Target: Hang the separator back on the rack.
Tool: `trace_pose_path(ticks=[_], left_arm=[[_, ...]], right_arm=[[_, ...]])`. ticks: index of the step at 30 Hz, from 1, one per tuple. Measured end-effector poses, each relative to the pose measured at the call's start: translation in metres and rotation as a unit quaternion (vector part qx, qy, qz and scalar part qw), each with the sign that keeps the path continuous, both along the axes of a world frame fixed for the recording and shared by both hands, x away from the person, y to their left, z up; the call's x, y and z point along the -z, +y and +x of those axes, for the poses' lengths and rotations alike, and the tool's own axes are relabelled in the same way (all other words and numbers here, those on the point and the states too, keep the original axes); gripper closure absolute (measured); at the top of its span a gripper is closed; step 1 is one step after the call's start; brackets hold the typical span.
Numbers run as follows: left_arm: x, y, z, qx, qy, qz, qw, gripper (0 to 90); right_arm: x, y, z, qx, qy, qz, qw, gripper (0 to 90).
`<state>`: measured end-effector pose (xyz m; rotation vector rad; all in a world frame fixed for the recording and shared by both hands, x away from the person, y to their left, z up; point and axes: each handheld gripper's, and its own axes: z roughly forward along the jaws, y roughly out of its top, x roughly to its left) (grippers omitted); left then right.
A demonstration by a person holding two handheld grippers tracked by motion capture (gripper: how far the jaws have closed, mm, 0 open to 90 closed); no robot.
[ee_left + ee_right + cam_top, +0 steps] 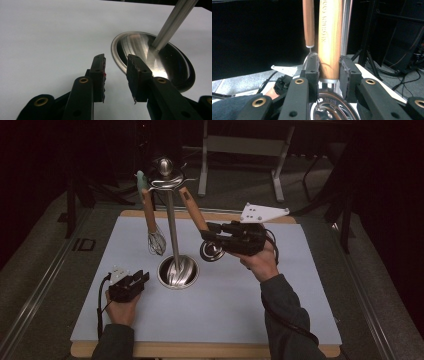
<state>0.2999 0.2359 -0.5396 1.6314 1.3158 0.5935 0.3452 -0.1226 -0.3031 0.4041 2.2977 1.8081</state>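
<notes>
Right fingers (312, 72) clamped on the wooden handle (329, 40) of a perforated skimmer (211, 251), just above its metal ferrule; left fingers (98, 75) parted with nothing between them. Right gripper (220, 234) held out level beside the steel utensil stand (171, 220), the skimmer slanting from the stand's top ring down to its round head just above the mat. Grip low on the handle probably chosen for control of the swinging head while the upper end is hooked on or lifted off. Whisk (154, 232) hanging from the same ring on the far side of the pole, well clear of the skimmer. Left gripper (131, 284) resting low on the pale blue mat (250, 295), aimed at the stand's dished base (152, 60), perhaps ready to steady it. Hook at the ring hard to make out, so attachment uncertain. Skimmer head cut off at the bottom of the right gripper view; lettering on the handle only partly readable. Room behind too dark to read.
</notes>
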Motion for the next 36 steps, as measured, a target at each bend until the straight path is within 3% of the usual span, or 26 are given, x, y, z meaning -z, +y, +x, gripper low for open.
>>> trace_pose_path(ticks=[8, 18, 36], left_arm=[[0.0, 0.0, 0.0, 0.0, 0.0, 0.001, 1.0, 68.3], [0.0, 0.0, 0.0, 0.0, 0.0, 0.001, 1.0, 68.3], [0.0, 0.0, 0.0, -0.002, 0.002, -0.002, 1.0, 68.2]], right_arm=[[-0.003, 0.001, -0.004, -0.017, -0.001, 0.014, 0.9998, 71.1], [-0.006, 0.009, -0.007, -0.027, -0.008, 0.006, 0.9996, 71.1], [0.001, 0.033, 0.003, 0.024, -0.004, -0.029, 0.9993, 70.4]])
